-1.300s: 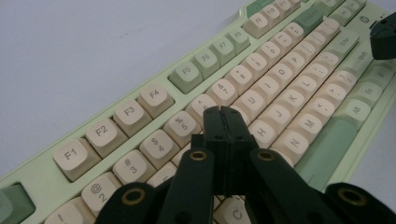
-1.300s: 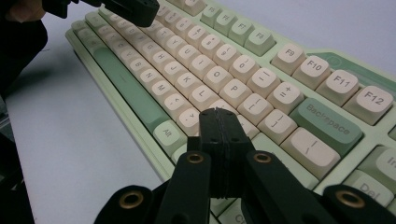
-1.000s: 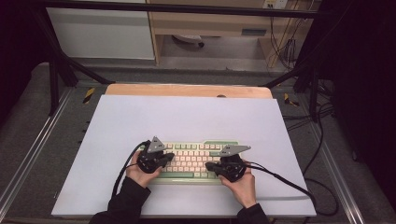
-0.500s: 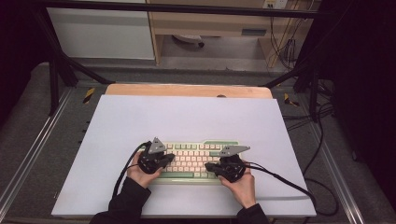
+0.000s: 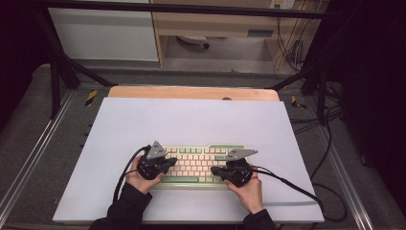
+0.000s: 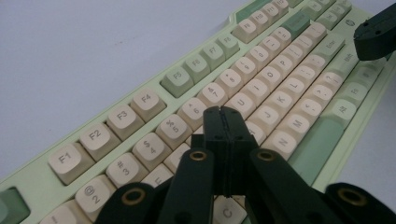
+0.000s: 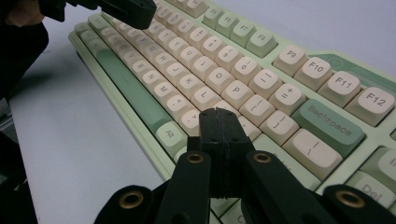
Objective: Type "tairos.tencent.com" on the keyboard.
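On the white tabletop [image 5: 191, 120], near its front edge, lies a pale green keyboard [image 5: 198, 165] with cream keys. The left hand-held gripper [image 5: 168, 164] hovers over the keyboard's left half, jaws pressed together on nothing. The right hand-held gripper [image 5: 215, 170] sits above the right half, its jaws likewise closed and empty.

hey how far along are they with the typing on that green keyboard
Set up looks done: the keyboard lies flat on the white mat and both grippers are shut, jaws pressed together like a single fingertip. In hand: the left gripper hovers over the keys near the T and Y, the right gripper over the keys right of L. How much has been typed, or is left, cannot be told.
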Available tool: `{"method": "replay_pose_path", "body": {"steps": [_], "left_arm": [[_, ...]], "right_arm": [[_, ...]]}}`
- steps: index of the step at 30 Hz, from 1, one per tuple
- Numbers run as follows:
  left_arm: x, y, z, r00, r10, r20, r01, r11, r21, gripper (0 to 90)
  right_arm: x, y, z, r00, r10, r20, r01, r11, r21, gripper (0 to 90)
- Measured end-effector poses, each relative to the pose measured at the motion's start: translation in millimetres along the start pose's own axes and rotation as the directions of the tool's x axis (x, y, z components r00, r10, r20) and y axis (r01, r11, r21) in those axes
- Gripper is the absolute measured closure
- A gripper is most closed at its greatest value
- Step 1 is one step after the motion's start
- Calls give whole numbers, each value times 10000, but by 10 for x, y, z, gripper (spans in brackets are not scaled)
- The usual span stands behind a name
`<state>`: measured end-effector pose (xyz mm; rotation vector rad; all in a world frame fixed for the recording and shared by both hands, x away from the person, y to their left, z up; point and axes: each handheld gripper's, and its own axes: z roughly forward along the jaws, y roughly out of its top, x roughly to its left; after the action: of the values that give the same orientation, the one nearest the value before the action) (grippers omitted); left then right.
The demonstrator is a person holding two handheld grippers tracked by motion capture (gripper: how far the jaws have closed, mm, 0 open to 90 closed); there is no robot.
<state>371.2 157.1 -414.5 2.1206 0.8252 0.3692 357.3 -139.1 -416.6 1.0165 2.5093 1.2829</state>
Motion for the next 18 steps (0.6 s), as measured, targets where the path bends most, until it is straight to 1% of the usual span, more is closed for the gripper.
{"method": "replay_pose_path", "body": {"steps": [7,9,12,18], "left_arm": [[64,-74,-117,9997,-219,-62,219,9997,-51,897],[73,-95,-156,9997,-224,-90,224,9997,-57,897],[91,-139,-213,9995,-262,-147,261,9996,-81,897],[149,-232,-308,9987,-463,-211,460,9988,-148,897]], "right_arm": [[-2,8,-12,10000,20,11,-20,10000,-16,900],[-3,11,-13,10000,24,15,-24,10000,-38,900],[-3,16,-15,10000,37,17,-37,10000,-16,900],[-8,27,-4,9999,106,-30,-106,9999,-25,900]]}}
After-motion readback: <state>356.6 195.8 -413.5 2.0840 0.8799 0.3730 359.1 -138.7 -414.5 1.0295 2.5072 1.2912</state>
